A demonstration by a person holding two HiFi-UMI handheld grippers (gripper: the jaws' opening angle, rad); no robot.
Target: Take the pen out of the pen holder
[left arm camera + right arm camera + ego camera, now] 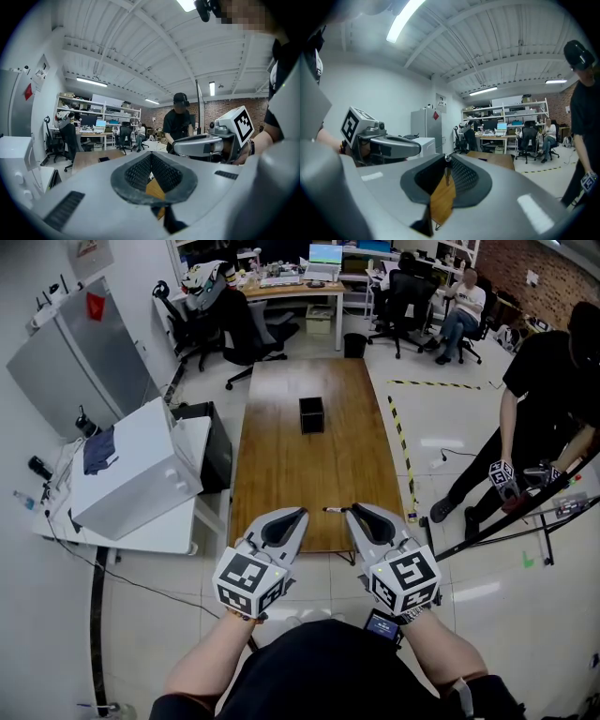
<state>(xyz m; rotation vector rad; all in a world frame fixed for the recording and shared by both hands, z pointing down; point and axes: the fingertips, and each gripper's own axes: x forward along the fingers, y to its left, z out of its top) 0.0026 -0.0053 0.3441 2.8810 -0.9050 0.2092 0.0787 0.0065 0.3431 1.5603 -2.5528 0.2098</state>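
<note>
I'm clamping the right tongs (353,510) nearly closed on the pen (334,510) above the bench (281,474), left tongs (301,514) sitting together, empty, pen holder (311,414) standing well apart.

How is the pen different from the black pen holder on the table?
The pen is thin and long, while the pen holder is a squat box. The pen is pinched in the right gripper's fingers by the near edge of the table. The pen holder stands on its own farther out on the table. Both look dark.
</note>
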